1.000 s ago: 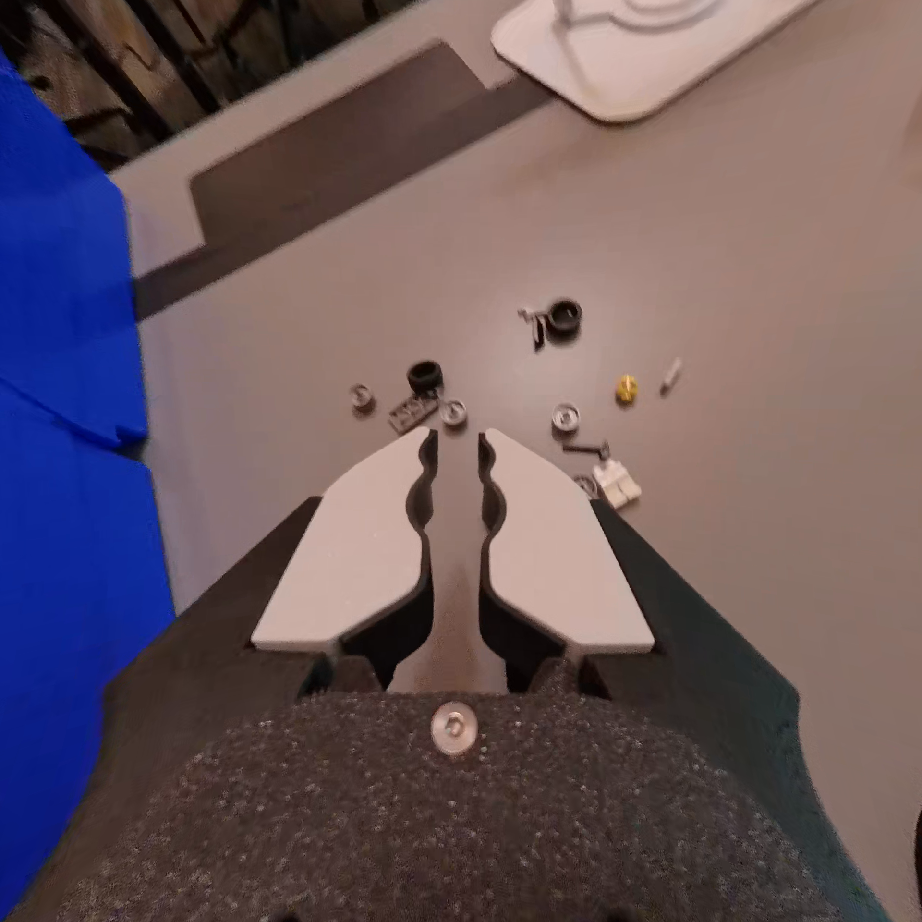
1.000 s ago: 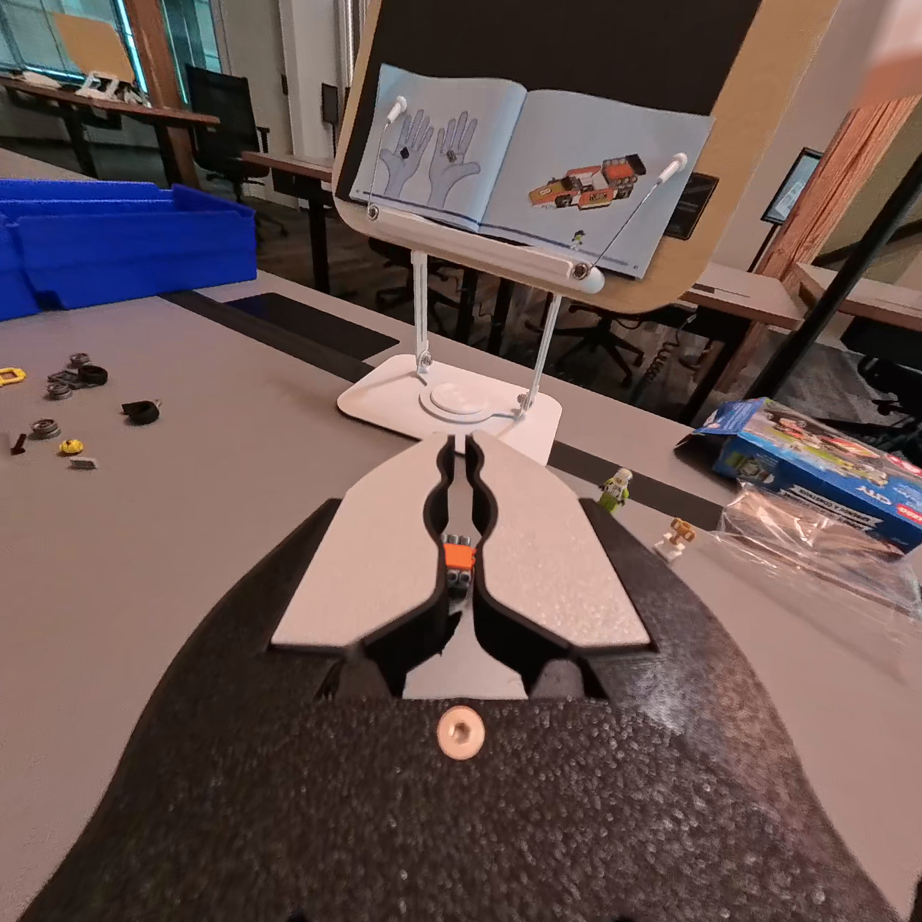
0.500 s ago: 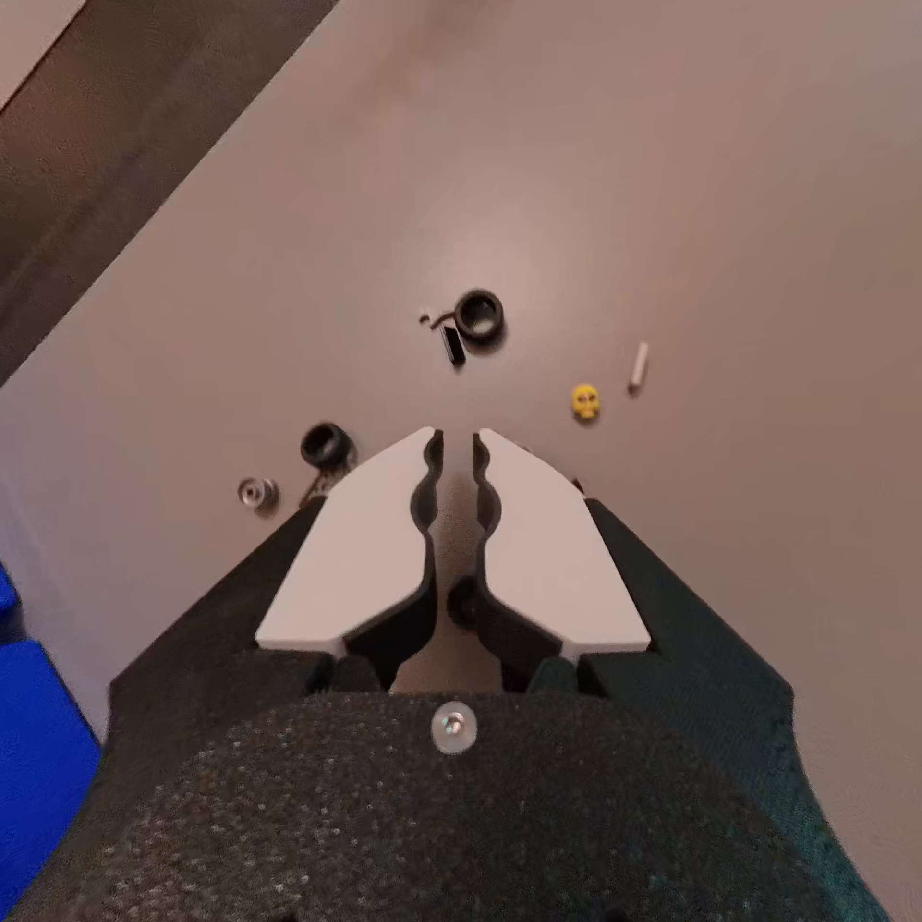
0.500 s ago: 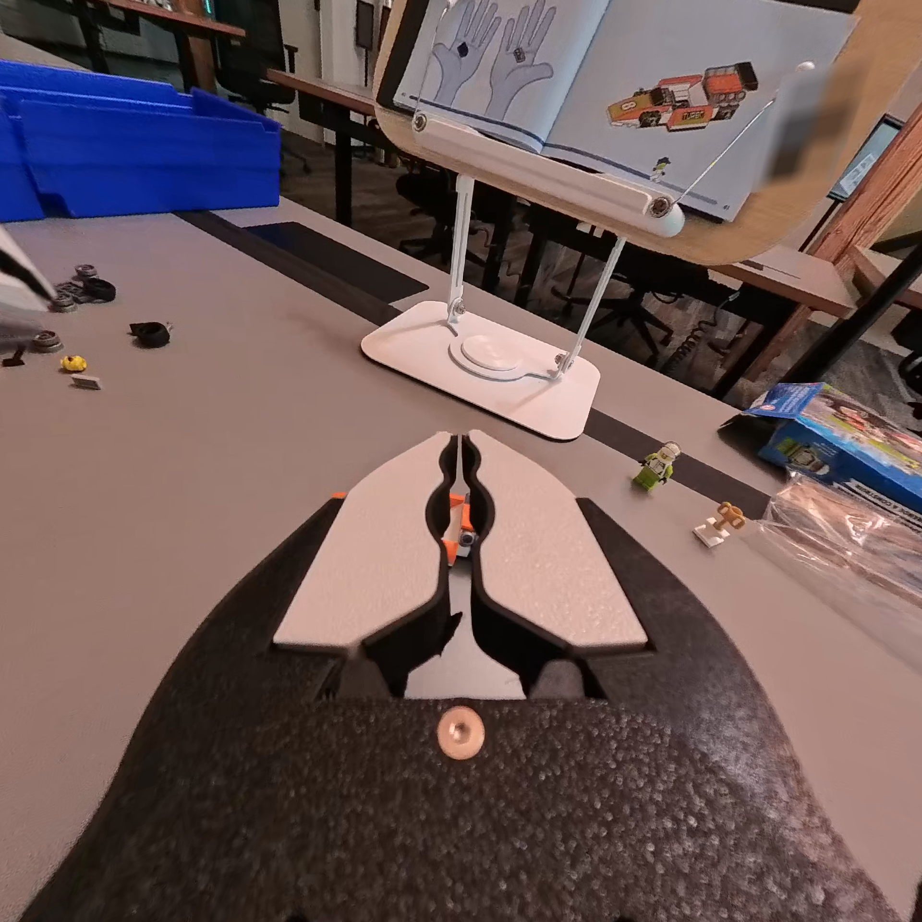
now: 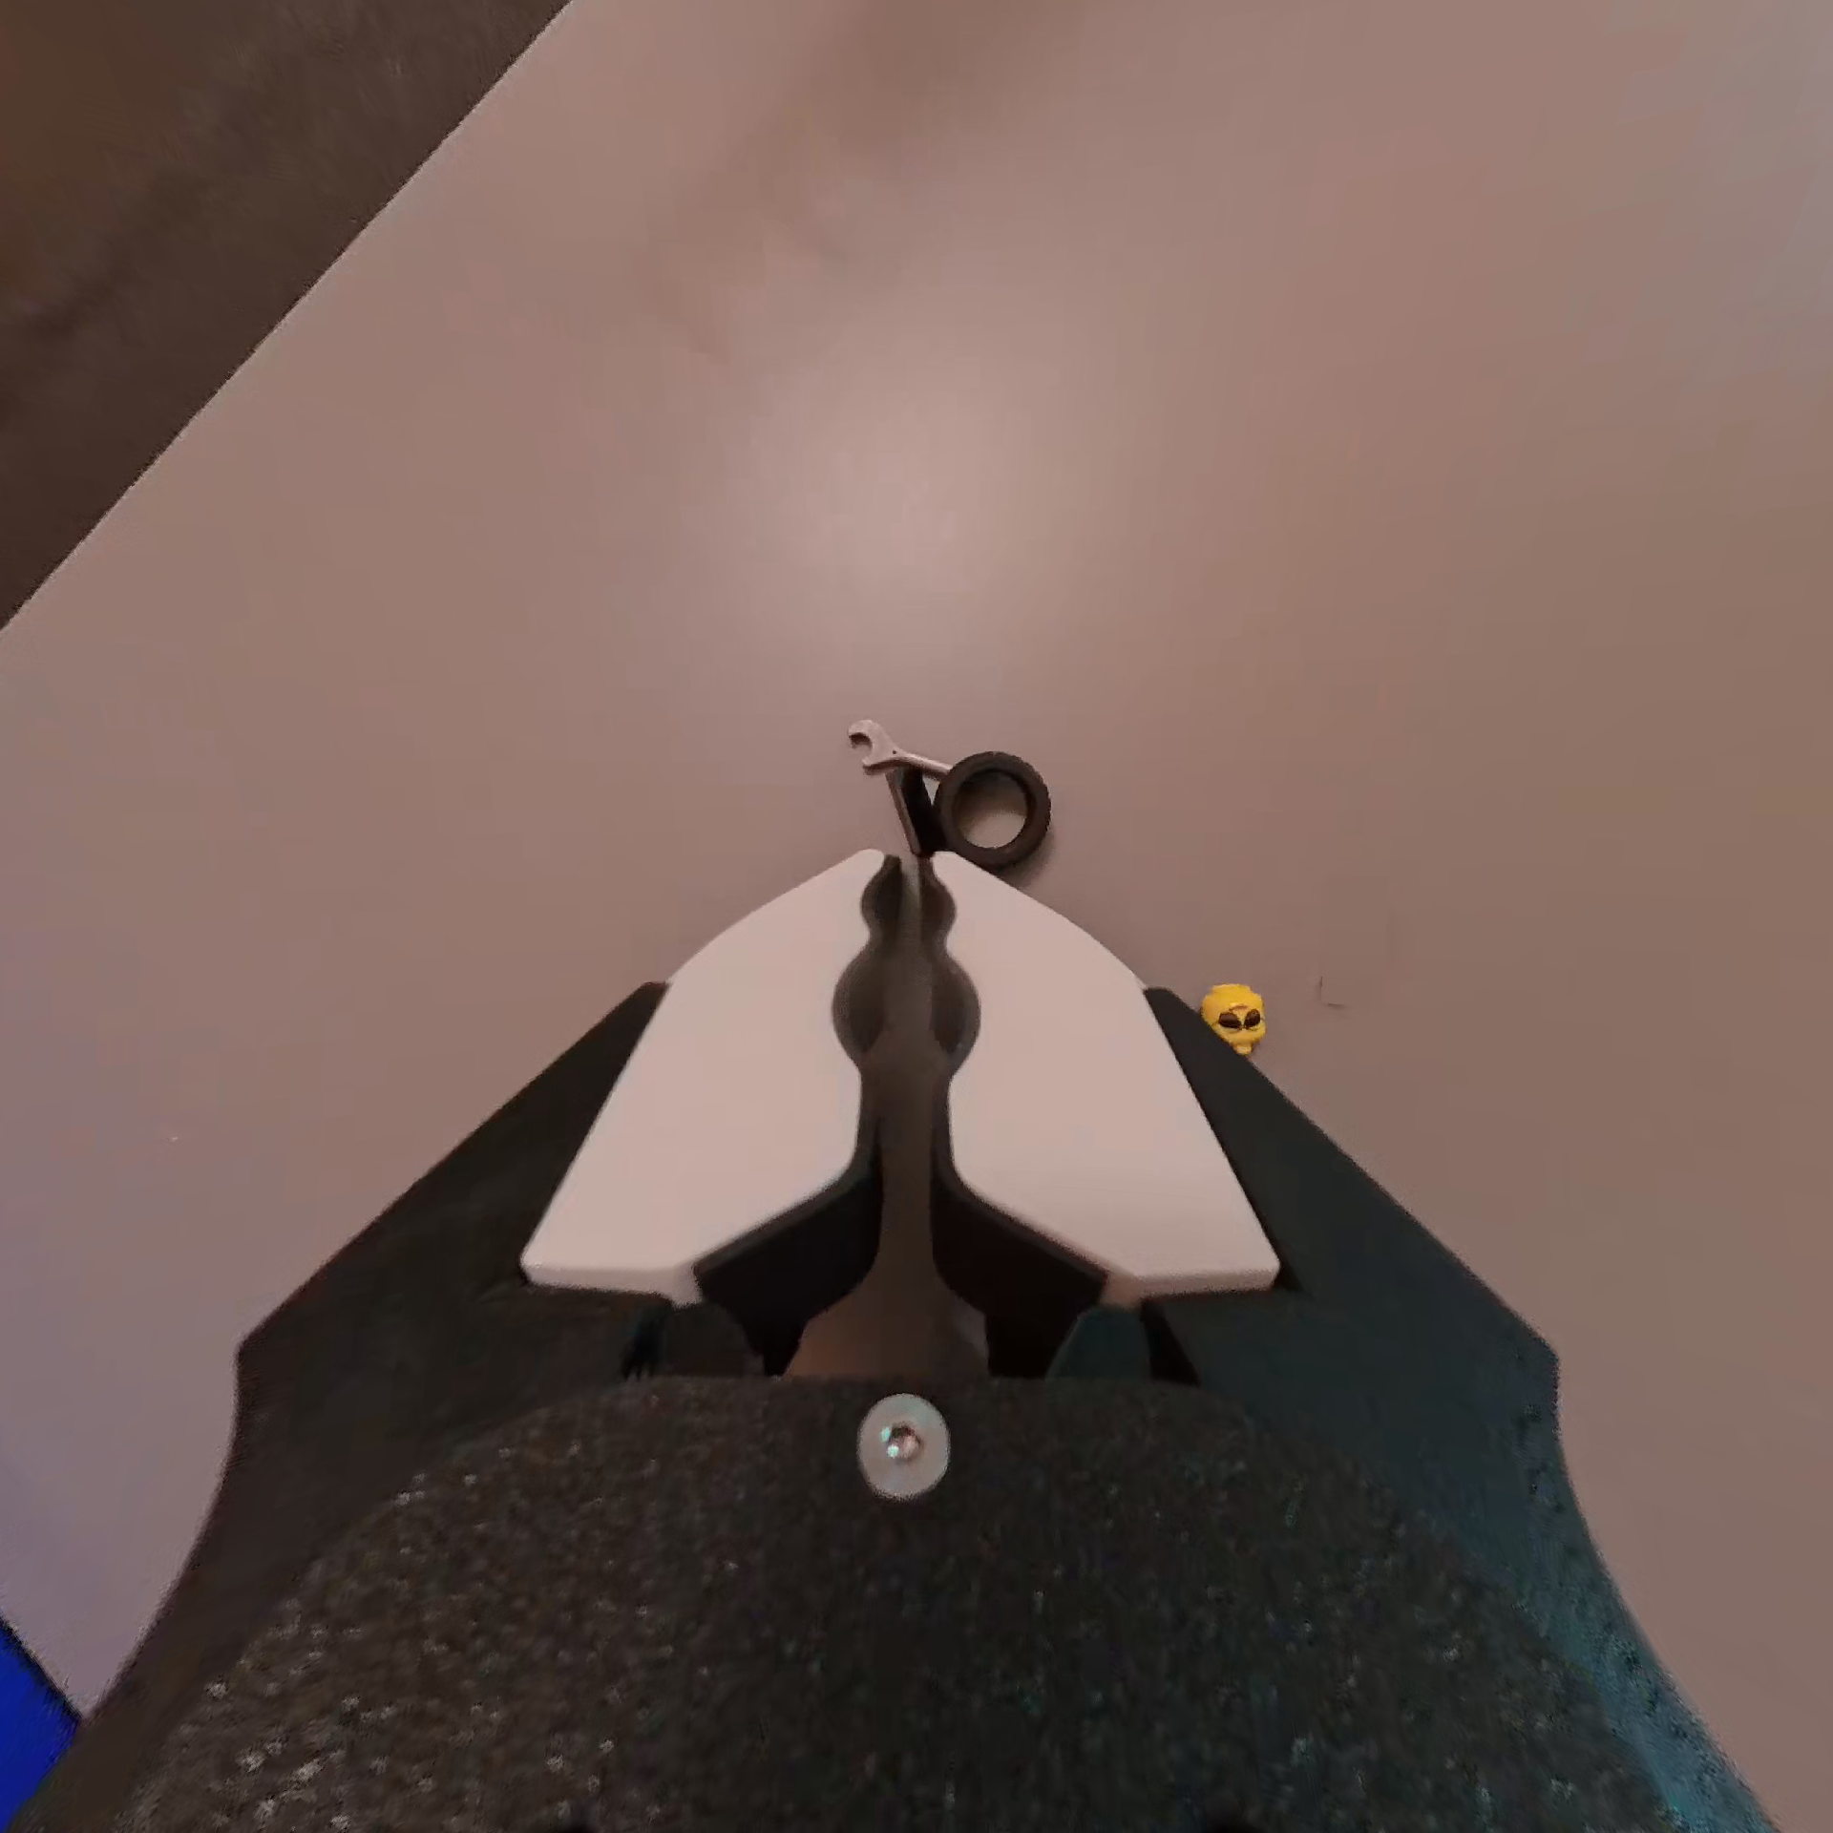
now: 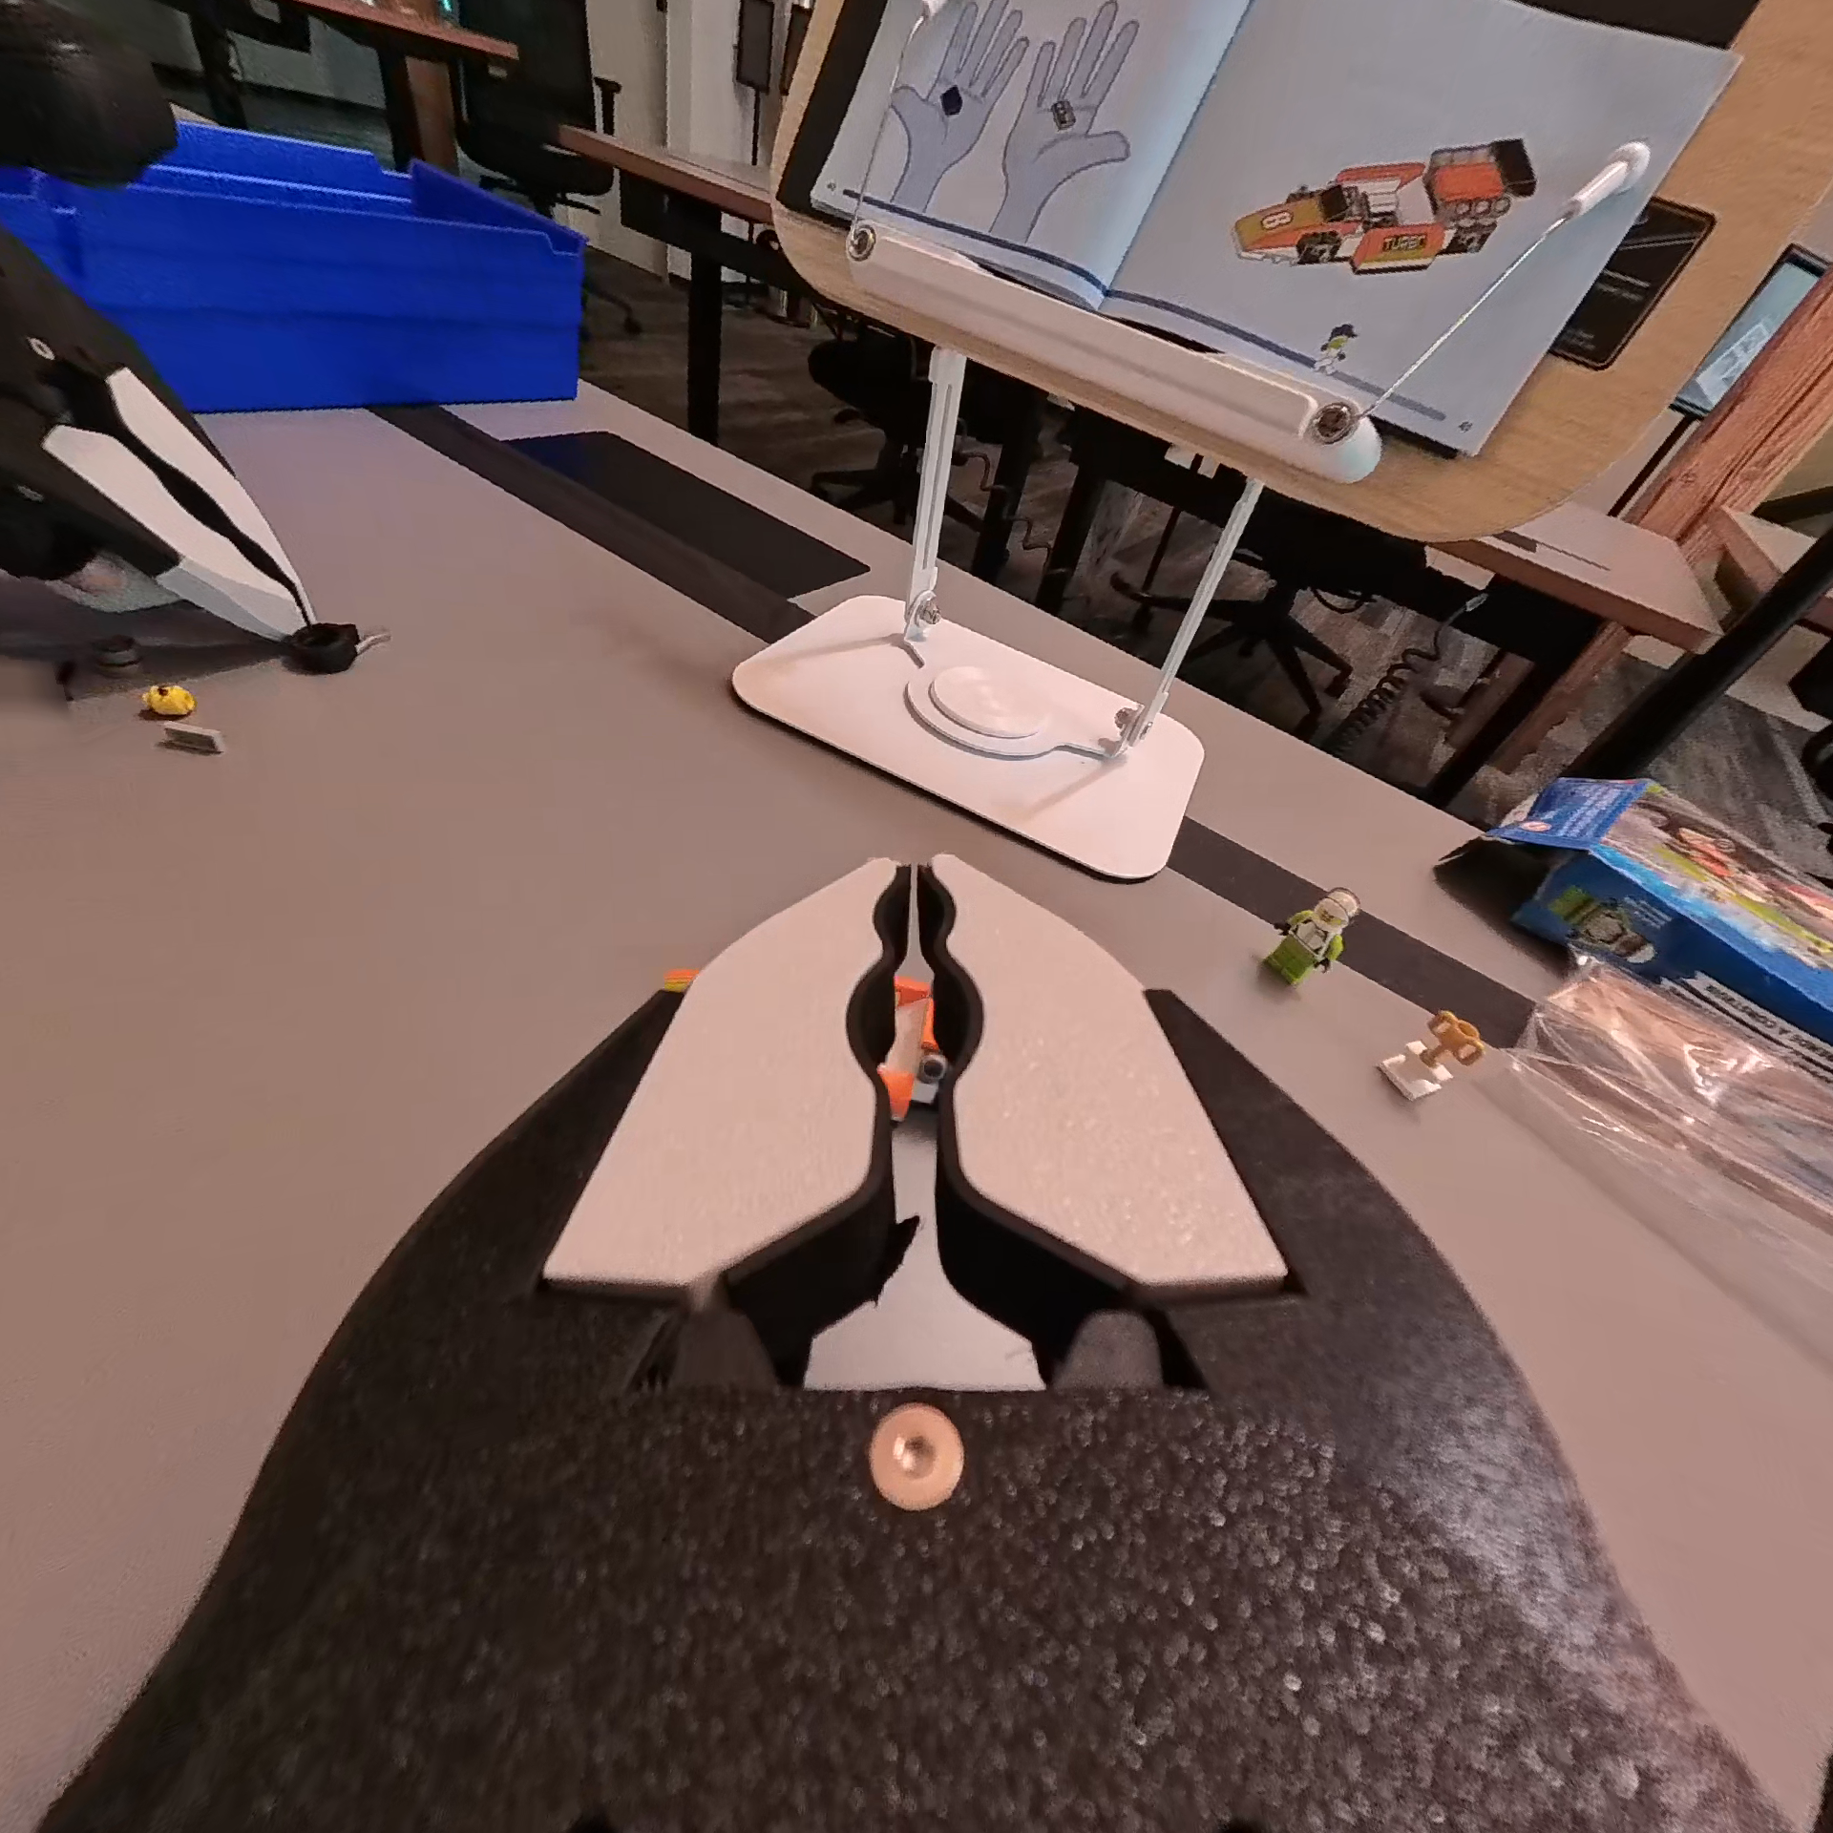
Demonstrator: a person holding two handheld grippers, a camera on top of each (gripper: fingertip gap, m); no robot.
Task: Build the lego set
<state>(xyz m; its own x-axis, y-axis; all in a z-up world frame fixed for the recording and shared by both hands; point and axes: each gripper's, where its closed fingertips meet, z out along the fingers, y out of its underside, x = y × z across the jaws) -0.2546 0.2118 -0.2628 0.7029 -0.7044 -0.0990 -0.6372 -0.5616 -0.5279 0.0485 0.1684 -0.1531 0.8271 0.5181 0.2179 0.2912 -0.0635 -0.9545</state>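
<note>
While a grey tabletop (image 6: 496, 893) fills both wrist views, a wood-backed book stand on a white metal base (image 6: 972, 724) rises at its far side, holding an open pale-blue instruction booklet (image 6: 1289, 169). Blue plastic bins (image 6: 327, 288) sit along the table's far left edge, and a blue cardboard toy box (image 6: 1676, 893) lies at the right beside a clear plastic bag (image 6: 1686, 1101).

Nearest the right wrist camera, the right gripper (image 6: 914, 873) stands with its white-faced jaws drawn almost together, clamped on an orange, white and grey partly built lego car (image 6: 913, 1051) held low between the fingers, above the table. At the left of the same view the left gripper (image 6: 298, 620) tilts down with its tips on the table, at a small black rubber tyre (image 6: 325, 647).

Seen from the left wrist camera, the left gripper (image 5: 908, 861) has its jaws narrowed to a thin slit; a small black flat piece (image 5: 915, 813) meets the tips, though whether it is pinched cannot be told. Touching that piece lie the tyre (image 5: 994, 811) and a tiny grey wrench (image 5: 893, 751).

Smaller still, a green-and-white minifigure (image 6: 1309, 937) stands near the stand's base, a gold trophy on a white tile (image 6: 1433, 1051) rests beside the bag, and a yellow minifigure head (image 5: 1233, 1017) lies just right of the left gripper, near a small grey tile (image 6: 193, 737).
</note>
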